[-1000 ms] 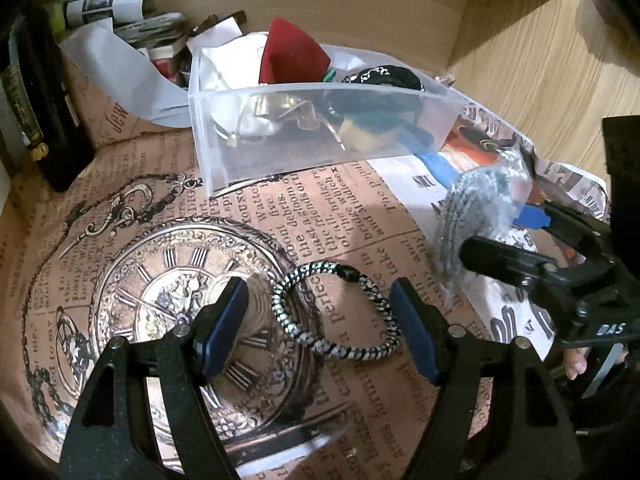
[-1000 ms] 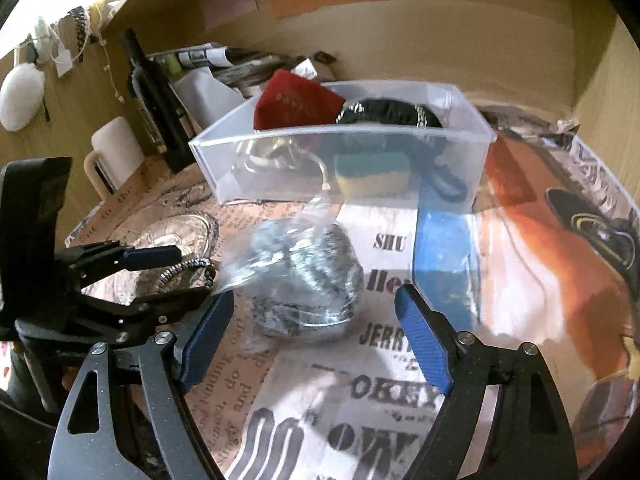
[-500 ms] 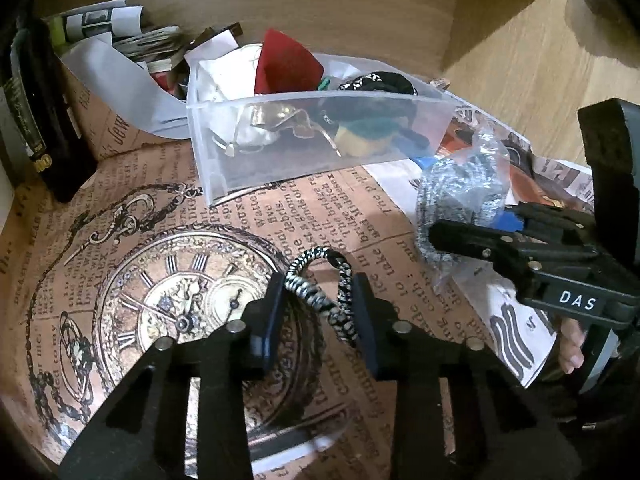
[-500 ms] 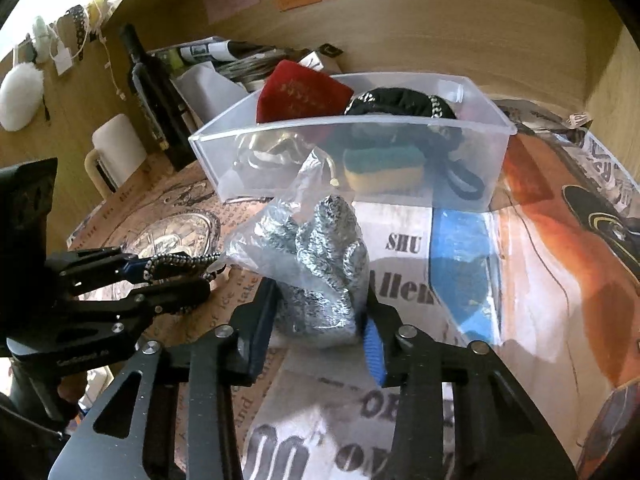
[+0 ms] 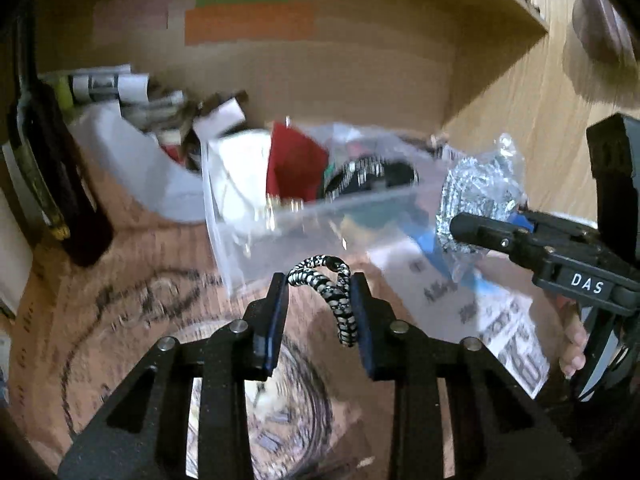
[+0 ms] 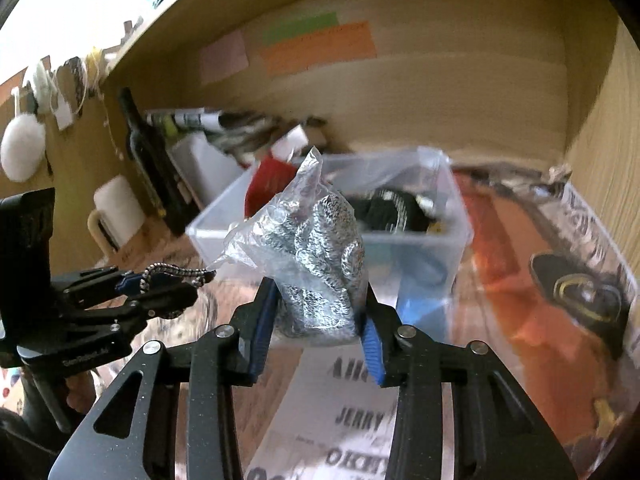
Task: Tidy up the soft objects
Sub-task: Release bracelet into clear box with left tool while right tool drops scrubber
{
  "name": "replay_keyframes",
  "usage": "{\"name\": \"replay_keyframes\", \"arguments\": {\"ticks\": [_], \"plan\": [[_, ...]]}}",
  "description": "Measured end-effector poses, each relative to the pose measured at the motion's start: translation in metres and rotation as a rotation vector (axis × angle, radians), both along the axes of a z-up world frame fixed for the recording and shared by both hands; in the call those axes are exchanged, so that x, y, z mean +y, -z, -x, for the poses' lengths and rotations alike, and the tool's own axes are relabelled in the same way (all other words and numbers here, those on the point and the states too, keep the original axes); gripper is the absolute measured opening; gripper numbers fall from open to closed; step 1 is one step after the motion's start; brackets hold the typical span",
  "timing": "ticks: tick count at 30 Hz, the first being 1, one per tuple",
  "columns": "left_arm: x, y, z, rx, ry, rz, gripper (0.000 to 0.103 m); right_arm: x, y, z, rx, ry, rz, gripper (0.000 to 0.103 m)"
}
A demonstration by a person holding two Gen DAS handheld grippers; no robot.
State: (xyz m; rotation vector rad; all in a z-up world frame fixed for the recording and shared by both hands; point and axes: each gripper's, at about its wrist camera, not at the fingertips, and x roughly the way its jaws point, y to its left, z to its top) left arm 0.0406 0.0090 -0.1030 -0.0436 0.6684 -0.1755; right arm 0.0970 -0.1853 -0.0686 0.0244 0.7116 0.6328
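Note:
My left gripper [image 5: 319, 292] is shut on a black-and-white braided cord loop [image 5: 334, 292], held above the papered table in front of the clear plastic bin [image 5: 280, 240]. My right gripper [image 6: 318, 312] is shut on a plastic bag of silver scouring mesh [image 6: 320, 264], lifted off the table just before the bin [image 6: 448, 248]. The bin holds a red cloth [image 5: 294, 164], a black band [image 6: 394, 210] and a sponge. The bagged mesh also shows at the right of the left wrist view [image 5: 478, 188], and the cord at the left of the right wrist view [image 6: 176, 272].
A dark bottle [image 5: 52, 184] stands at the left. Papers and small boxes [image 5: 160, 104] pile behind the bin against the wooden back wall. A white mug [image 6: 116, 212] sits left of the bin. A wooden side wall [image 6: 600, 160] closes the right.
Both grippers closed on their objects, then rose and moved toward the bin: the cord and the bagged mesh are now lifted off the table.

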Motion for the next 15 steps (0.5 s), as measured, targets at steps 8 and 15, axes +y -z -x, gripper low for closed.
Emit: {"name": "replay_keyframes", "arguments": {"ticks": [8, 15], "plan": [[0.012, -0.031, -0.024, -0.087, -0.034, -0.005, 0.031, 0.008, -0.029, -0.022, -0.084, 0.016, -0.011, 0.036], [0.026, -0.036, -0.056, -0.094, -0.073, -0.033, 0.031, 0.024, -0.042, -0.048, -0.124, -0.002, 0.004, 0.036]]}}
